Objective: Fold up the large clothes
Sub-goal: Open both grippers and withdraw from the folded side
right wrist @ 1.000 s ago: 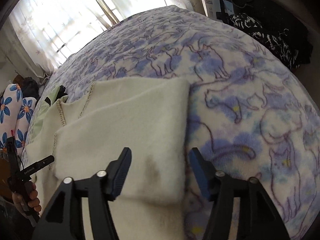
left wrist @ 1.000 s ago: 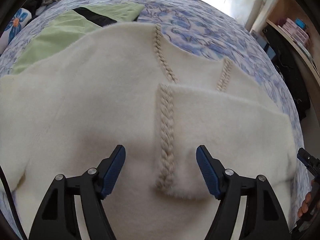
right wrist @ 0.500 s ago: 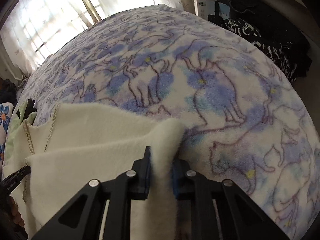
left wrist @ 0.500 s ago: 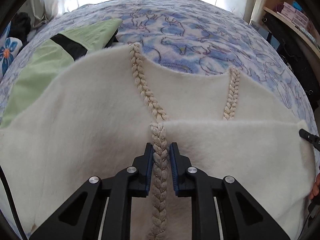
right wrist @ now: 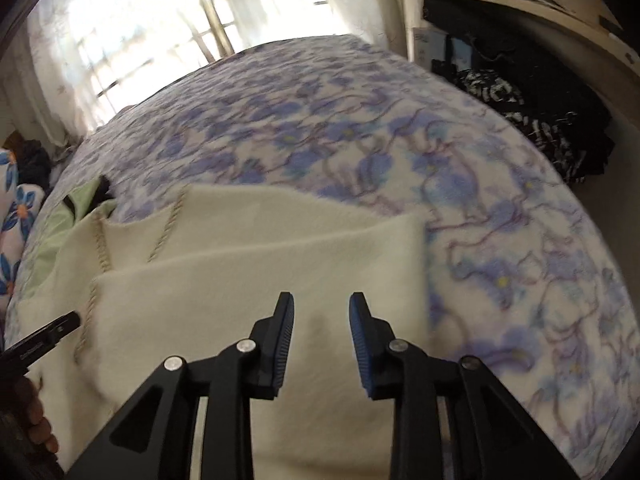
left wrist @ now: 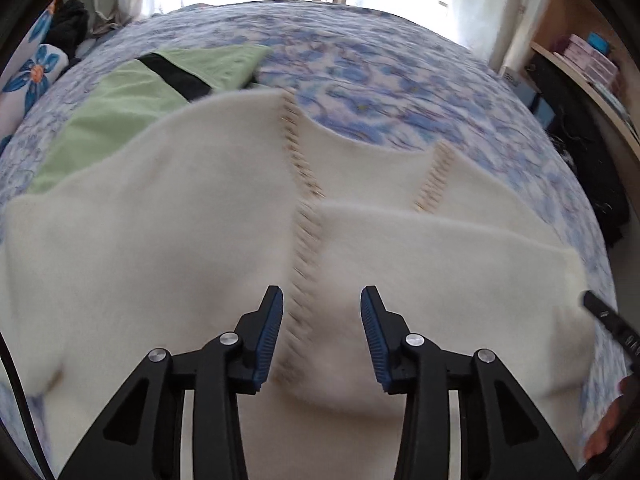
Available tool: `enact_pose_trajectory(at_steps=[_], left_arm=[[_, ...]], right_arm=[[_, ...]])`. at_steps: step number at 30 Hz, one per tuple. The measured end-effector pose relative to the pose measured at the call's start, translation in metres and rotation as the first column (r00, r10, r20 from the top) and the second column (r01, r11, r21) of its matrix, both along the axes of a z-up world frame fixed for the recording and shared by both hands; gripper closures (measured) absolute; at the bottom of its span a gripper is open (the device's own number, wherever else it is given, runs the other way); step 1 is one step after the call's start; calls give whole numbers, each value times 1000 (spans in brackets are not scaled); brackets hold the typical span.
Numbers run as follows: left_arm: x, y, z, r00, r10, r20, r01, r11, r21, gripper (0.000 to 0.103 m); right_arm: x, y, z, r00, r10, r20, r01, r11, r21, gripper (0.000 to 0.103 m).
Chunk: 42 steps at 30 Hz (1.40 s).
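Both the left gripper [left wrist: 322, 334] and right gripper [right wrist: 322, 340] are hovering over the cream sweater [left wrist: 160, 248] on the bed [right wrist: 500, 208], their jaws opening and grasping nothing.

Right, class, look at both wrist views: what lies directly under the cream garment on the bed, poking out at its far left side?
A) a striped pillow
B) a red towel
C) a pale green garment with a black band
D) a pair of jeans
C: in the left wrist view, a pale green garment crossed by a black band shows from beneath the far left edge of the cream garment, on the blue-patterned bed cover.
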<state>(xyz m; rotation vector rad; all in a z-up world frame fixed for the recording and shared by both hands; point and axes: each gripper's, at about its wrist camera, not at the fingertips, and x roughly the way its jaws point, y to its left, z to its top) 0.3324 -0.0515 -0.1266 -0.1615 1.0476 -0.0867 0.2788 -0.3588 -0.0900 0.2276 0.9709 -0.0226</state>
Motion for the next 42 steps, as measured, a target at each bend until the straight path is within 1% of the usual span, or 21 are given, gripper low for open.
enact_pose_trajectory(at_steps=[2, 3, 5, 6, 7, 8, 10, 11, 12, 14, 17, 19, 25, 29, 34, 37, 42], left_arm=[[-12, -17, -4, 999, -32, 3, 32, 999, 10, 64], [-17, -24, -7, 999, -46, 6, 46, 999, 13, 64], [-24, -36, -15, 998, -68, -1, 68, 997, 25, 63], [-27, -39, -18, 998, -67, 6, 67, 997, 46, 62], [-29, -41, -19, 998, -67, 22, 66, 996, 64, 59], [-31, -43, -20, 998, -63, 30, 61, 995, 76, 56], [-32, -38, -21, 998, -55, 32, 52, 996, 76, 49], [-34, -35, -21, 998, -54, 32, 52, 996, 68, 49], [-34, -32, -21, 998, -51, 31, 49, 997, 64, 49], [-36, -26, -21, 999, -39, 35, 37, 996, 75, 49], [-36, -23, -22, 998, -41, 43, 38, 996, 83, 49], [-37, -24, -22, 998, -39, 47, 35, 995, 91, 49], [-43, -25, -14, 999, -28, 43, 23, 993, 120, 49], [-57, -20, -2, 998, -20, 59, 12, 991, 135, 49], [-89, -9, 16, 997, -3, 74, -7, 992, 129, 49], [-113, 0, 27, 997, 10, 72, -21, 989, 147, 48], [-155, 24, 43, 997, 34, 75, -46, 986, 163, 48]], right_arm=[[-10, 32, -7, 995, 96, -20, -95, 995, 32, 75], [-15, 48, -11, 990, 136, -27, -136, 990, 27, 75], [-24, 74, -20, 977, 208, -37, -208, 978, 5, 75], [-27, 83, -24, 974, 223, -44, -224, 975, -18, 75], [-31, 87, -29, 973, 226, -52, -228, 973, -41, 75], [-32, 86, -34, 974, 217, -63, -220, 973, -61, 75], [-36, 72, -39, 982, 174, -67, -179, 982, -66, 77], [-37, 61, -39, 987, 151, -63, -155, 986, -62, 77], [-39, 48, -38, 992, 115, -58, -119, 990, -80, 77], [-43, 26, -35, 998, 47, -45, -53, 987, -154, 77], [-50, -1, -35, 999, 11, -42, -16, 993, -119, 80], [-53, -7, -33, 999, -3, -38, -1, 994, -111, 80], [-57, -1, -31, 999, -21, -44, 14, 990, -141, 77], [-65, 4, -25, 999, -27, -47, 21, 994, -107, 77], [-89, 21, -10, 1000, -1, -24, 0, 999, -51, 77], [-107, 37, 1, 1000, 23, -7, -23, 999, -39, 77], [-137, 67, 15, 997, 79, 1, -79, 997, 21, 77]])
